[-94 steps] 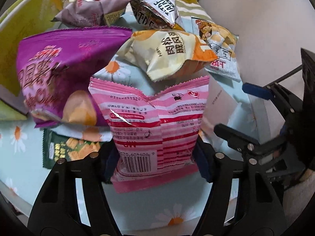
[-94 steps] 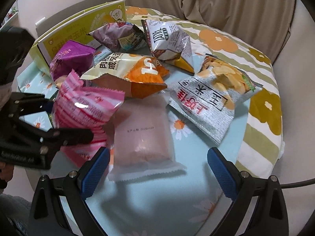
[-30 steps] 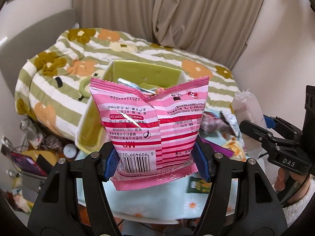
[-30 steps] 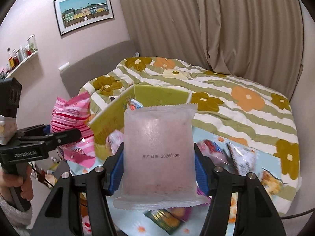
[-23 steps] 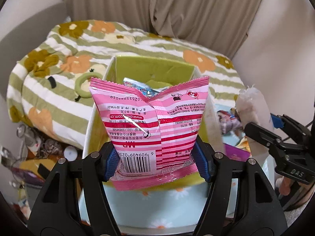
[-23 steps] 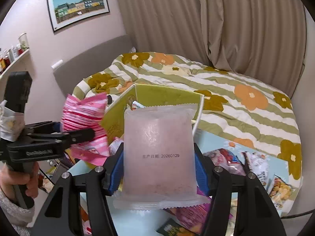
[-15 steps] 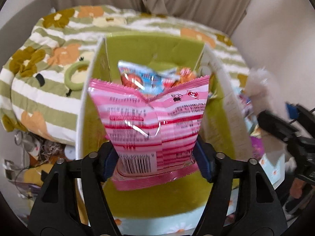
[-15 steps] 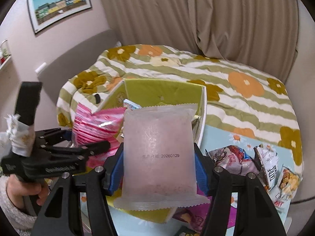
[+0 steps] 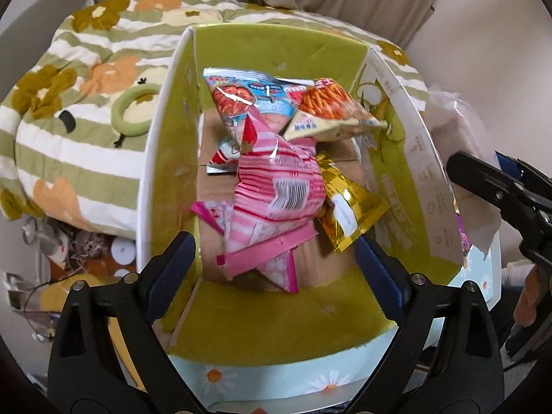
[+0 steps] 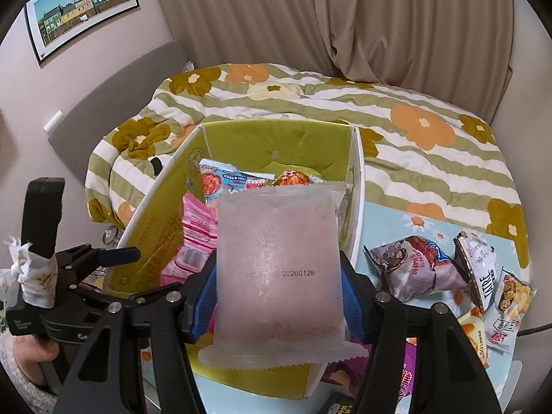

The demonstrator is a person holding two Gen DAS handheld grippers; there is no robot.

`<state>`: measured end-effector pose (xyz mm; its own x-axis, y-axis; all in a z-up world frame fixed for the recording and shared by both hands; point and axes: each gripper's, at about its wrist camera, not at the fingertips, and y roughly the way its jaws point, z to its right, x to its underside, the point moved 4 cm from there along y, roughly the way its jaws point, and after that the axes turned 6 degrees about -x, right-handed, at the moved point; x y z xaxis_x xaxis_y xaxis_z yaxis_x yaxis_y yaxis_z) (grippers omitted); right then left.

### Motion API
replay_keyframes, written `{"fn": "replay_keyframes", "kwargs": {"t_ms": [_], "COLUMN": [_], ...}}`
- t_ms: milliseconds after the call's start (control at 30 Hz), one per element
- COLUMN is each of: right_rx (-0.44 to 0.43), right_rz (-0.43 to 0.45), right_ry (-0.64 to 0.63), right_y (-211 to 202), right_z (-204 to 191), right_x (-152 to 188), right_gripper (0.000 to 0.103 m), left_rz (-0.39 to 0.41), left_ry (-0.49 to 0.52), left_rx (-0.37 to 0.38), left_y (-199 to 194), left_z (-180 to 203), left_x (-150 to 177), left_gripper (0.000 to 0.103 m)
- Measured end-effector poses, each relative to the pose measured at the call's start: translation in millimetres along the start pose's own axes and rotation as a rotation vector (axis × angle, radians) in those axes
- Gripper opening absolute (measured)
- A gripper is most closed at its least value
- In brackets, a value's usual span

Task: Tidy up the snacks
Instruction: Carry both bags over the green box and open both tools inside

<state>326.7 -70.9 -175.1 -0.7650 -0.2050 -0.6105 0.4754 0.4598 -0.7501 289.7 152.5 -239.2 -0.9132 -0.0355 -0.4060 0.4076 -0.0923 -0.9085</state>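
Left gripper (image 9: 276, 262), jaws just opened and empty, above pink striped packet (image 9: 276, 193) in green box (image 9: 276, 324). Right gripper (image 10: 277, 296) clamped on frosted pouch (image 10: 279, 269) printed "20260129"; silver bag (image 10: 477, 276), table's right edge, reading "TATRE".

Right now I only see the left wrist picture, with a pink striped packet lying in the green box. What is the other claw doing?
Observer: The right claw is shut on a pale pink packet, held upright.
Operator: Are any snacks outside the box?
Observer: Yes, a grey bag lies on the table, to the right of the box.
Operator: Only that one?
Observer: No, a silver bag sits right beside it.
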Motion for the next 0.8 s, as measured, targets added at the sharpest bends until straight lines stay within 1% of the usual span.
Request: {"fn": "replay_keyframes", "kwargs": {"t_ms": [100, 233, 433, 533, 567, 600, 633, 667, 700, 800], "right_rx": [-0.021, -0.057, -0.050, -0.031, -0.029, -0.034, -0.039, -0.041, -0.043, -0.045], "right_rz": [-0.004, -0.024, -0.096, -0.131, -0.119, -0.102, -0.088, -0.078, -0.064, -0.047], "right_ry": [-0.003, -0.017, -0.013, -0.003, 0.007, 0.014, 0.022, 0.025, 0.024, 0.005], "right_y": [4, 17, 53, 66, 66, 64, 62, 59, 56, 51], "right_z": [-3, -7, -3, 2, 3, 5, 6, 7, 7, 6], "right_x": [-4, -12, -21, -21, -21, -21, -21, -20, -19, -14], "right_gripper": [0.058, 0.058, 0.058, 0.060, 0.062, 0.072, 0.090, 0.095, 0.098, 0.098], "left_rz": [0.012, 0.027, 0.059, 0.066, 0.066, 0.064, 0.062, 0.065, 0.069, 0.076], "left_ry": [-0.020, -0.068, -0.122, -0.126, -0.126, -0.129, -0.133, -0.135, -0.136, -0.128], "left_rx": [-0.029, -0.042, -0.075, -0.090, -0.096, -0.100, -0.099, -0.095, -0.091, -0.089], "left_y": [-10, -21, -26, -24, -23, -22, -21, -21, -22, -21], "left_z": [-4, -11, -22, -24, -25, -26, -27, -27, -28, -28], "left_x": [2, 2, -1, -1, 0, 1, 2, 4, 5, 7], "left_gripper": [0.093, 0.093, 0.093, 0.093, 0.093, 0.093, 0.093, 0.093, 0.093, 0.093]}}
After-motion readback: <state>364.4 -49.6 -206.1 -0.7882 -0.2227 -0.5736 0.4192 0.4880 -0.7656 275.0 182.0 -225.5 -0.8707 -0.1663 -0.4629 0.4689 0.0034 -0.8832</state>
